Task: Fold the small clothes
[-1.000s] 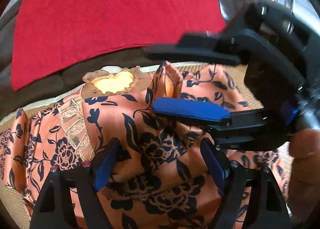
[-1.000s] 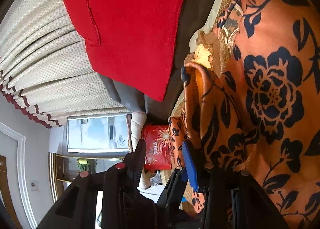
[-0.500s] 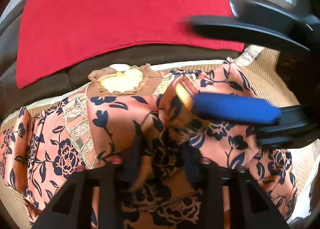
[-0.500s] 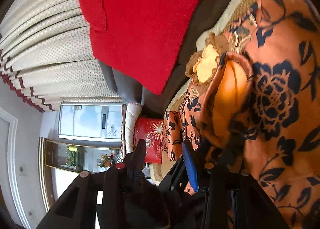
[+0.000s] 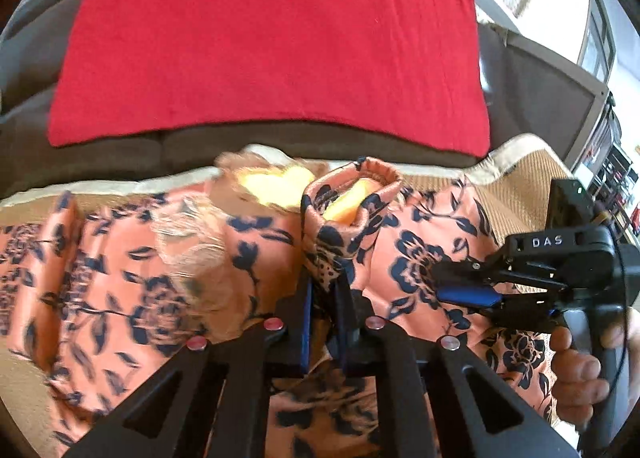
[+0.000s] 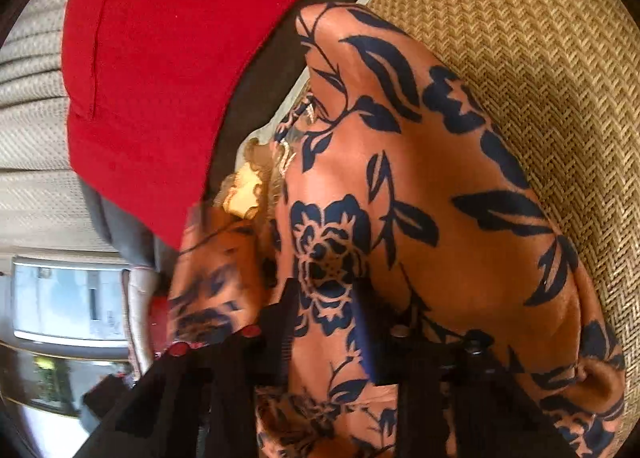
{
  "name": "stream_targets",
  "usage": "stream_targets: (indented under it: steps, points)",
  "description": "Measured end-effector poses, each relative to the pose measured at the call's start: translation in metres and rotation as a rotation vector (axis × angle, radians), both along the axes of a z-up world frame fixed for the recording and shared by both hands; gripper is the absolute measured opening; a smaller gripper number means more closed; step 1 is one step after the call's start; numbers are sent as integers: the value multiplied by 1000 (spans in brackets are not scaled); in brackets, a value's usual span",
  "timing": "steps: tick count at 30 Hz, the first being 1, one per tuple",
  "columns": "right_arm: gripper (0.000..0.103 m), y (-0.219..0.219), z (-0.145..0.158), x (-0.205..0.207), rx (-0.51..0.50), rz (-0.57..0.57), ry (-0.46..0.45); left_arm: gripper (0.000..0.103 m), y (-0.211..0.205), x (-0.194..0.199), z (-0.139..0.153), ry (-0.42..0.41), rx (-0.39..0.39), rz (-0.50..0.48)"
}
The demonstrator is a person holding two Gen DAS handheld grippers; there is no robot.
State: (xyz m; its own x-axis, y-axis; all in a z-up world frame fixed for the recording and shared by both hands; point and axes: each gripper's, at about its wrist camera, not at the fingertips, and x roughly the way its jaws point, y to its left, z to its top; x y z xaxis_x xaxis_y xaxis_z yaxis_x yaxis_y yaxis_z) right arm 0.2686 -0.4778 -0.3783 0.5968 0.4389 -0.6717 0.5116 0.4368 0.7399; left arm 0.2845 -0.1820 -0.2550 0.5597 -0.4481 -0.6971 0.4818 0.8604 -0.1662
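Observation:
An orange garment with dark blue flowers (image 5: 160, 258) lies spread on a woven mat (image 5: 520, 186). It has a yellow heart patch (image 5: 276, 182) at the neck. My left gripper (image 5: 324, 294) is shut on a raised fold of the sleeve, whose cuff (image 5: 360, 186) stands up beyond the fingers. To the right, a hand (image 5: 580, 370) holds my right gripper (image 5: 440, 282) low over the garment's right part. Its jaws are closing with a narrow gap. In the right wrist view the right gripper (image 6: 326, 298) has flowered cloth (image 6: 400, 178) showing between its fingers. I see no pinch.
A red cloth (image 5: 272, 38) covers the dark sofa back (image 5: 120, 146) behind the garment. The woven mat (image 6: 520, 38) shows bare to the right of the garment. A pale curtain (image 6: 32, 118) hangs beyond the sofa.
My left jaws came together on the sleeve fold. The right gripper drew away from the sleeve to the right and narrowed, and its view swung down onto the garment and mat.

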Motion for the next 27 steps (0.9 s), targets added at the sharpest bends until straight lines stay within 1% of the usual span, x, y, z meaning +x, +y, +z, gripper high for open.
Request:
stream_targets:
  steps: [3, 6, 8, 10, 12, 13, 14, 15, 16, 17, 19, 20, 22, 24, 25, 27]
  points:
    - [22, -1, -3, -3, 12, -14, 1, 10, 25, 3, 7, -13, 8, 46]
    - [20, -4, -4, -8, 13, -17, -3, 10, 60, 8, 9, 11, 35, 107]
    - [19, -7, -4, -14, 3, -14, -5, 10, 85, 12, 5, 33, 68, 166]
    - [19, -4, -2, -15, -11, -16, -8, 9, 107, 18, 0, 42, 129, 236]
    - [19, 2, -1, -16, -26, -22, -8, 10, 122, 26, -7, 76, 160, 256]
    - [19, 4, 1, -18, -38, -24, -7, 13, 131, 29, -11, 99, 169, 273]
    - [19, 7, 4, -19, -47, -24, -5, 13, 136, 30, -12, 111, 166, 278]
    - [19, 9, 7, -21, -63, -21, -3, 15, 145, 32, -13, 128, 145, 278]
    - [22, 13, 11, -22, -79, -18, 1, 19, 153, 32, -12, 133, 129, 278]
    - [22, 18, 16, -22, -96, -14, 3, 22, 159, 33, -12, 133, 122, 283]
    - [24, 29, 26, -21, -152, 2, 1, 25, 175, 29, -5, 86, 142, 335]
    - [24, 37, 32, -19, -174, 19, -14, 25, 181, 28, -2, 71, 135, 345]
    - [24, 58, 42, -11, -196, 79, -67, 30, 204, 27, 5, 57, 81, 372]
    - [24, 82, 47, -2, -203, 147, -104, 37, 226, 28, 8, 47, 77, 453]
    - [24, 96, 49, 4, -212, 185, -117, 38, 238, 30, 7, 53, 79, 504]
    - [24, 119, 48, 12, -225, 241, -124, 38, 264, 35, 2, 94, 52, 596]
